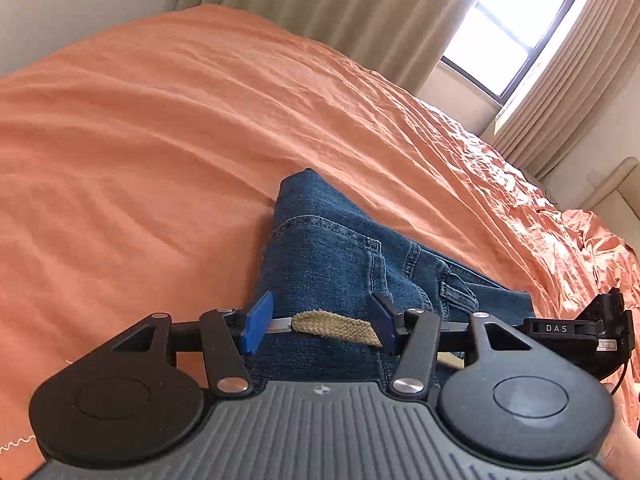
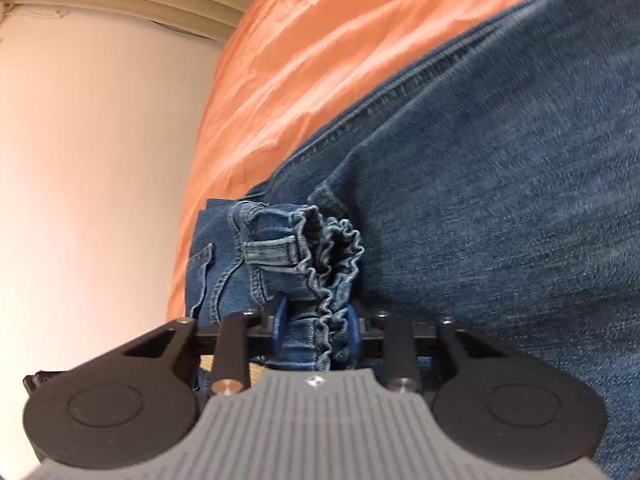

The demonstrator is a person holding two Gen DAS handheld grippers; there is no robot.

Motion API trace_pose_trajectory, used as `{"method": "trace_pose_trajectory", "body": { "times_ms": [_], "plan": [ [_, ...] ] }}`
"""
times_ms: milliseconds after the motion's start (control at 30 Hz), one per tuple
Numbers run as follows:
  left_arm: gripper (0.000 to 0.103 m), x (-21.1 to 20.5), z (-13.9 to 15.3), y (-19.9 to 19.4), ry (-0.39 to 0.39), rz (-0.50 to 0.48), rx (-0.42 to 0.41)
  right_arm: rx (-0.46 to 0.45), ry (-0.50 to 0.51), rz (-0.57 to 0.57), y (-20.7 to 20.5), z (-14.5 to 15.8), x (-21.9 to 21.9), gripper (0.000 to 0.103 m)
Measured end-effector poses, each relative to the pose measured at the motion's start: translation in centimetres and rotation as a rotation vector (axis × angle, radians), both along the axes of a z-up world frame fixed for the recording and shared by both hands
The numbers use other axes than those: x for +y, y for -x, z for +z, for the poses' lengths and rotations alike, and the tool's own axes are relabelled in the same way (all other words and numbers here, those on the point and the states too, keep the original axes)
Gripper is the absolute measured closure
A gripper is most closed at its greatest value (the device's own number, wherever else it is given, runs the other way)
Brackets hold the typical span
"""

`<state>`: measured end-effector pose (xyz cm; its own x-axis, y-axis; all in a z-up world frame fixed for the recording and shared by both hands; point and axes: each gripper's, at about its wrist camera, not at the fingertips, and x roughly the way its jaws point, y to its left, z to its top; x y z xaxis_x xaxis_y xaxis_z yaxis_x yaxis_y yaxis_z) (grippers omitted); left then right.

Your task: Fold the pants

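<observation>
Blue denim pants [image 1: 336,248] lie bunched on an orange bedsheet [image 1: 160,140]. My left gripper [image 1: 320,324] hovers over them with its blue fingers [image 1: 256,324] spread apart; a tan woven belt or strap [image 1: 340,328] lies between them, not clamped. In the right wrist view my right gripper [image 2: 318,328] is shut on the gathered, ruffled waistband [image 2: 316,264] of the pants [image 2: 500,220], next to a belt loop [image 2: 268,252]. The right gripper's body shows in the left wrist view [image 1: 580,332], at the right.
The orange sheet [image 2: 320,60] covers the whole bed. Beige curtains [image 1: 320,0] and a bright window [image 1: 516,28] stand behind the bed. A pale wall [image 2: 92,160] is at the bed's side.
</observation>
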<state>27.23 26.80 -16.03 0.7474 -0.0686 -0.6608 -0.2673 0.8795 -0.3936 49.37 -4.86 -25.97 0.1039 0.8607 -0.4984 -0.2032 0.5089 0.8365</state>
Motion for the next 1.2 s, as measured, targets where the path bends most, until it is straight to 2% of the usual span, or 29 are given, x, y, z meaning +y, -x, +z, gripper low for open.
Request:
{"method": "trace_pose_trajectory", "body": {
  "times_ms": [67, 233, 333, 367, 433, 533, 633, 700, 800, 900, 967, 1033, 1100, 1200],
  "plan": [
    [0.049, 0.2, 0.3, 0.2, 0.0, 0.005, -0.004, -0.072, 0.042, 0.028, 0.3, 2.5, 0.7, 0.088],
    [0.051, 0.0, 1.9, 0.9, 0.03, 0.055, -0.067, -0.202, 0.128, 0.085, 0.1, 11.3, 3.5, 0.09],
    [0.062, -0.7, 3.2, 1.1, 0.002, 0.075, -0.095, -0.27, 0.188, 0.109, -0.6, 17.2, 5.4, 0.091],
    [0.062, -1.0, 3.6, 1.0, -0.005, 0.075, -0.1, -0.298, 0.201, 0.107, -0.7, 18.8, 5.6, 0.091],
    [0.062, -1.8, 4.5, 0.8, -0.01, 0.062, -0.109, -0.33, 0.216, 0.094, -1.5, 21.5, 4.7, 0.091],
    [0.062, -3.4, 5.4, 0.1, -0.033, 0.016, -0.116, -0.348, 0.231, 0.05, -2.5, 23.5, 1.7, 0.092],
    [0.062, -5.2, 5.7, -1.0, -0.063, -0.04, -0.115, -0.327, 0.253, -0.012, -3.1, 23.1, -3.6, 0.092],
    [0.062, -6.2, 5.3, -1.7, -0.066, -0.072, -0.107, -0.313, 0.277, -0.055, -3.4, 21.3, -6.6, 0.092],
    [0.062, -7.6, 3.7, -2.6, -0.053, -0.111, -0.087, -0.275, 0.321, -0.124, -3.6, 15.7, -11.8, 0.092],
    [0.062, -8.9, 1.7, -3.1, -0.058, -0.14, -0.048, -0.162, 0.367, -0.182, -4.0, 8.8, -15.3, 0.092],
    [0.062, -9.3, 0.5, -3.5, -0.064, -0.151, -0.02, -0.096, 0.345, -0.216, -3.8, 4.9, -17.3, 0.092],
    [0.062, -9.5, -0.1, -3.6, -0.074, -0.155, -0.002, -0.077, 0.274, -0.242, -3.8, 3.6, -18.5, 0.092],
    [0.062, -9.5, -0.3, -3.9, -0.084, -0.16, 0.007, -0.079, 0.254, -0.232, -3.7, 3.8, -18.8, 0.092],
    [0.062, -9.5, -0.1, -3.9, -0.095, -0.17, 0.0, -0.073, 0.166, -0.238, -3.6, 4.1, -19.8, 0.092]
  ]
}}
